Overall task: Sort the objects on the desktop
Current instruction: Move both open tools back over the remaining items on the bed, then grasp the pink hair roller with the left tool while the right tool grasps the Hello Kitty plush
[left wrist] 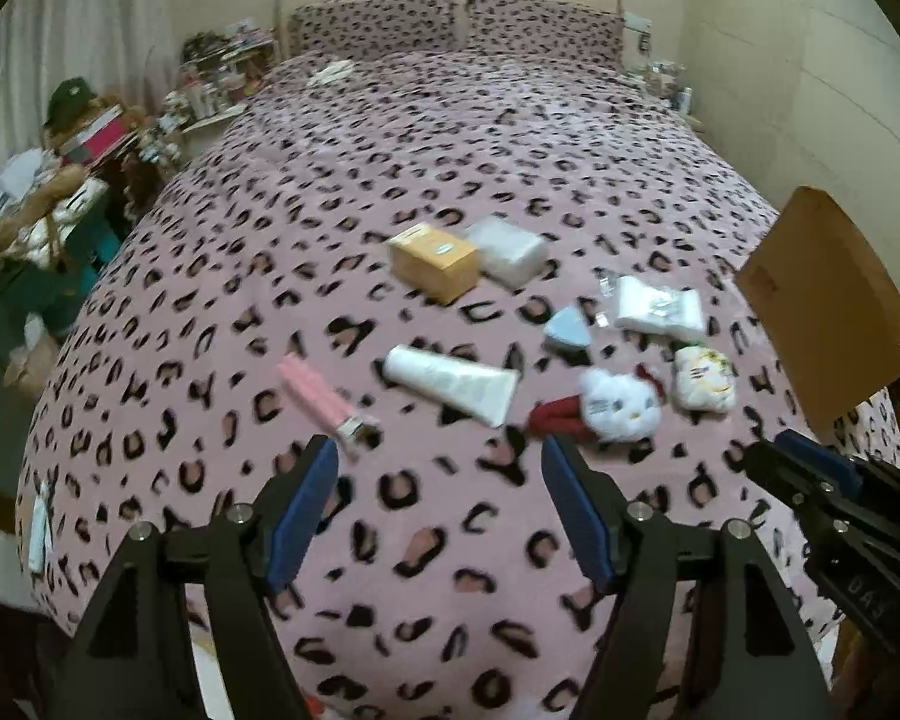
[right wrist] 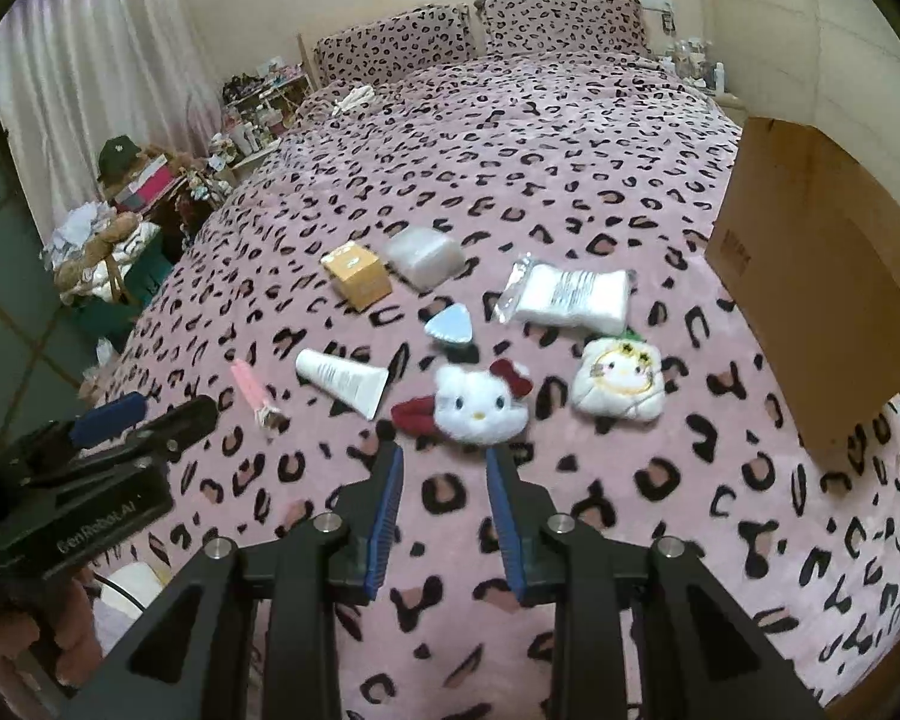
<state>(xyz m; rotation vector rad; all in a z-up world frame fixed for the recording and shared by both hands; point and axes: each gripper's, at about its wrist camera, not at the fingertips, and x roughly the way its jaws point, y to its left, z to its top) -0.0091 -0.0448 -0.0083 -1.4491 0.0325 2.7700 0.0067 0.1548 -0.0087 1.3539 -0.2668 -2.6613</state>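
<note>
Both grippers, left gripper (left wrist: 439,450) and right gripper (right wrist: 444,450), are hanging released and empty, so you are risking snagging the bed cover (right wrist: 570,180) beneath the cat plush (right wrist: 480,402).

The bed cover (right wrist: 570,138) is pink with black leopard spots, and the pillows (right wrist: 480,30) match it. On it lie a mustard-yellow box (right wrist: 357,274), a white tube (right wrist: 343,381), a pale-blue triangle (right wrist: 450,324), a pink clip (right wrist: 252,390) and a white cat-face plush (right wrist: 480,405) (red bow). The carton (right wrist: 822,288) at right is plain brown.

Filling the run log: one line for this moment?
left gripper open, empty | right gripper open, empty | cat plush on bed
</note>
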